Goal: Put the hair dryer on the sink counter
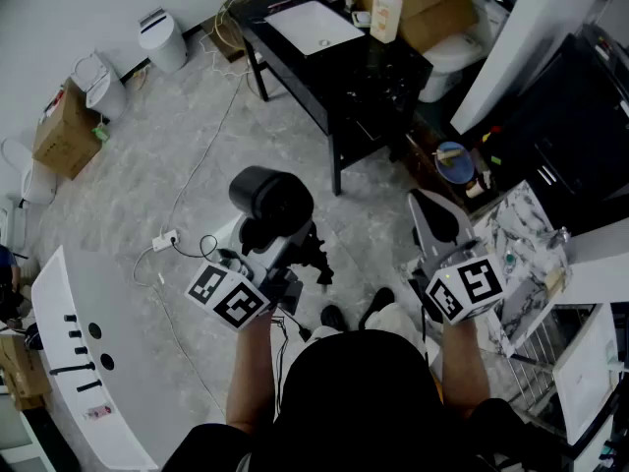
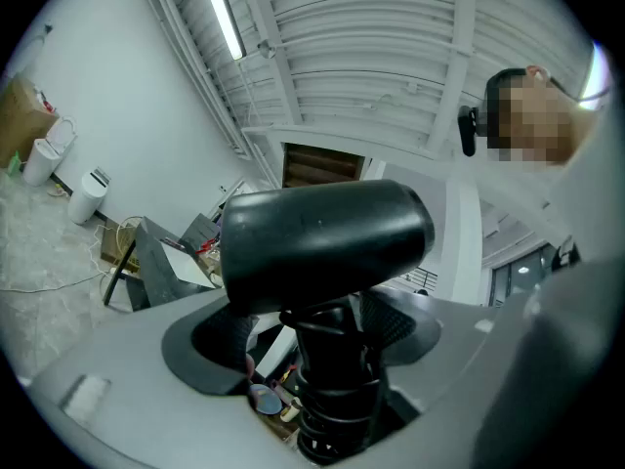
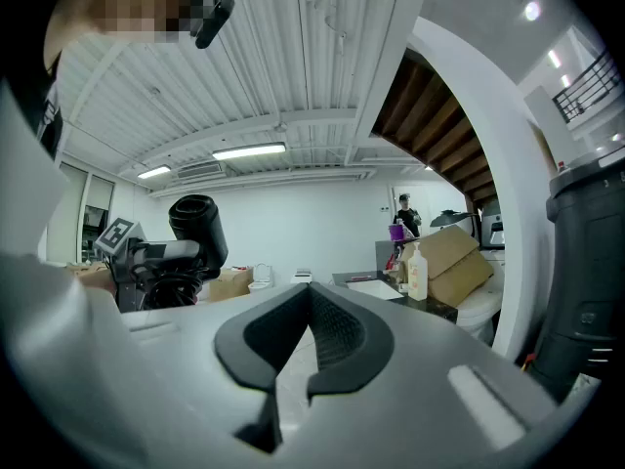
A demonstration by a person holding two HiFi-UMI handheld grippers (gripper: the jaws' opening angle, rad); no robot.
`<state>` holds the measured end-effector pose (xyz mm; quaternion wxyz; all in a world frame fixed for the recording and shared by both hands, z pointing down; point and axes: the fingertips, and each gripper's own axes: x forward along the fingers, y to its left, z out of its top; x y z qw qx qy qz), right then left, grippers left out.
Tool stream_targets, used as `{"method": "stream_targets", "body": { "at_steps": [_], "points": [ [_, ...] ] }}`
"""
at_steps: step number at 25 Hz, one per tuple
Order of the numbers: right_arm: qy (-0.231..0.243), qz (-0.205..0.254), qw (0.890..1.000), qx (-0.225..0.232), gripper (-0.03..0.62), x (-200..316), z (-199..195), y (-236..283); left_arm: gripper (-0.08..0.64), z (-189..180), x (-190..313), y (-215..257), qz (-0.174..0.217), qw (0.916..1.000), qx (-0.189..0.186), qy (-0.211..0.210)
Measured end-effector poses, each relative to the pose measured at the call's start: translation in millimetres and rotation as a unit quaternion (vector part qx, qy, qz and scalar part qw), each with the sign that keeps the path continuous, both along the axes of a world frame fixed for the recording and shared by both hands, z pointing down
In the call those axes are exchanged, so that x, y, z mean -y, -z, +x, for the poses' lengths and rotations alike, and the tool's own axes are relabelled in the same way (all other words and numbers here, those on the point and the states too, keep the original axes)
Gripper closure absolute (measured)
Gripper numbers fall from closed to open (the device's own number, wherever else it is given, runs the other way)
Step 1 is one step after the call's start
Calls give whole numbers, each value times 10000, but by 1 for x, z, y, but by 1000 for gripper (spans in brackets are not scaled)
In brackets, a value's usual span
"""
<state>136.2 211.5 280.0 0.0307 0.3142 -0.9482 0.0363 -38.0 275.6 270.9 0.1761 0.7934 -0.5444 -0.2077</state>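
Black hair dryer [image 2: 322,247] is being gripped by its handle between the widely spread fingers [image 2: 227,335] of the left gripper [image 2: 327,332], barrel above them, well apart from the sink counter [image 1: 295,62]. The right gripper's [image 3: 311,330] fingers are being pressed together, empty.

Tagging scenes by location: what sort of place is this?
Probably a mock bathroom set up in a workshop or lab space. A black sink counter with a white basin, a pump bottle on it and a toilet beside it; cardboard boxes and loose cables on the floor.
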Motion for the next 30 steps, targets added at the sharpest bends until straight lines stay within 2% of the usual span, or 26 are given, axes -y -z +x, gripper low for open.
{"method": "stream_targets", "body": {
  "at_steps": [10,16,30],
  "points": [
    [35,60,9999,-118,583,-12,1,1,219,-1,-1,-2,-36,10000,0,20],
    [26,-71,9998,188,581,-20,3,2,219,0,-9,0,16,10000,-26,-36],
    [37,-105,9999,92,581,-34,-14,-4,219,-14,-20,-5,-7,9998,-187,-93]
  ]
}}
